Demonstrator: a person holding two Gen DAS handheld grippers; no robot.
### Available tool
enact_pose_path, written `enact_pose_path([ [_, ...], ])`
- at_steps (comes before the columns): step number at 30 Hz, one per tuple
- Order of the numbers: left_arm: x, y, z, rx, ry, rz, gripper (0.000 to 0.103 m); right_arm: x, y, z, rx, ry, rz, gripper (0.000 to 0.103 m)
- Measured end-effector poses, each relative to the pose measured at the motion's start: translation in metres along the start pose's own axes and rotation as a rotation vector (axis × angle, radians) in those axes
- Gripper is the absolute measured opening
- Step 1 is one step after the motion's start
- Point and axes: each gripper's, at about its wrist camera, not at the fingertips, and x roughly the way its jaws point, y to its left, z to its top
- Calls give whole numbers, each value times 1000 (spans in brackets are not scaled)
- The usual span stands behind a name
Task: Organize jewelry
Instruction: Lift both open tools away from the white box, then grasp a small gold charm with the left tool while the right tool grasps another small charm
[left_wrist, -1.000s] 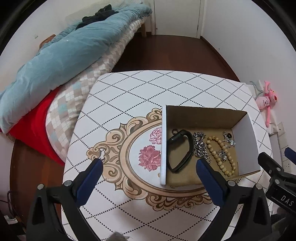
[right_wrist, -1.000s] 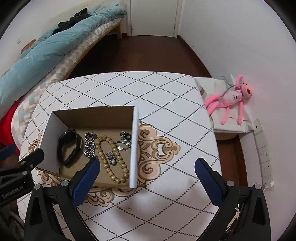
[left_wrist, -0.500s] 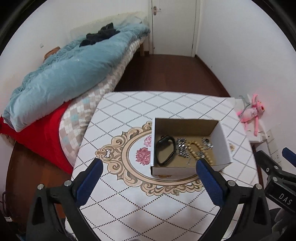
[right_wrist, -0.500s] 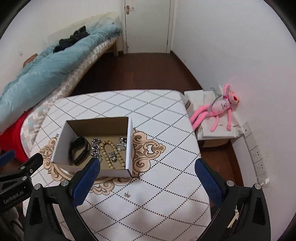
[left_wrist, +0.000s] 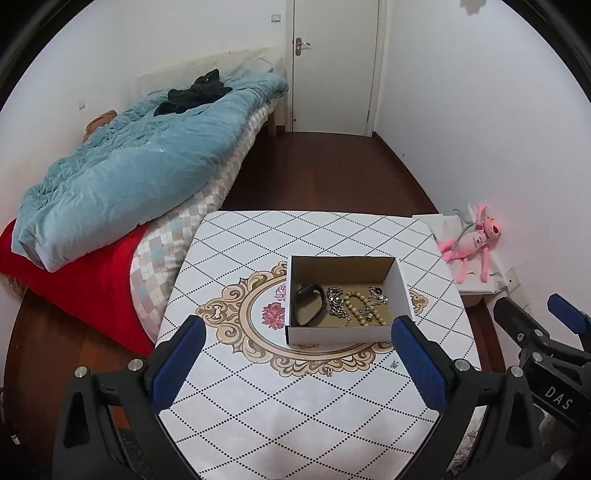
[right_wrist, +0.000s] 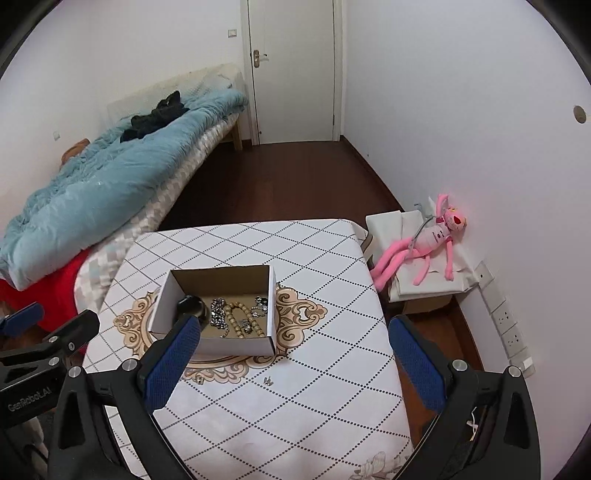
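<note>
The left tool (left_wrist: 297, 354) hangs above the near part of the bench (left_wrist: 258, 398), jaws spread wide and empty. The right tool (right_wrist: 293, 354) hangs likewise, jaws wide apart, gripping nothing. An open cardboard box (left_wrist: 347, 334) stands on the bench over the oval ornament of the cloth. Inside it lie a black watch band (left_wrist: 308, 308) (at the left side), a silver chain (left_wrist: 337, 304) beside it, a string of wooden beads (left_wrist: 360, 312), and small silver pieces (left_wrist: 377, 293) toward the right wall. Two small metal items (left_wrist: 328, 371) (left_wrist: 394, 364) lie on the cloth just in front of the box.
</note>
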Motion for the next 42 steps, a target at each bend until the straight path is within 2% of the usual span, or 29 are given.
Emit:
enact_pose_path([
  [5,-3,2,-6,-15,1,-1,102,-14,-4,1,22,-18,27,103],
  [8,9,1,-13,-20,32,42,102,-8,-5,-3,29,7,34,103],
  [10,21,0,-20,-11,57,64,102,5,-7,-9,43,49,43,103],
  [16,77,12,-50,-29,170,114,102,81,-17,-53,68,207,62,101],
  [17,88,16,-56,-32,191,124,102,96,-17,-61,71,237,72,99],
  [19,106,22,-67,-34,227,150,102,123,-17,-76,81,287,97,82],
  [21,122,27,-78,-40,266,168,102,142,-14,-88,84,309,116,72],
  [25,145,34,-93,-43,325,183,102,173,-3,-107,77,325,133,57],
  [29,156,32,-99,-38,353,174,102,186,14,-115,24,298,129,48],
  [32,160,28,-101,-34,364,160,102,189,28,-117,-44,274,91,31],
  [33,161,26,-100,-34,367,152,102,190,31,-117,-67,268,76,11],
  [37,164,10,-99,-29,365,98,102,189,27,-120,-59,267,76,8],
  [41,168,-9,-97,-5,363,49,102,179,6,-118,-3,257,71,8],
  [42,170,-14,-97,6,361,42,99,176,0,-116,8,254,71,8],
])
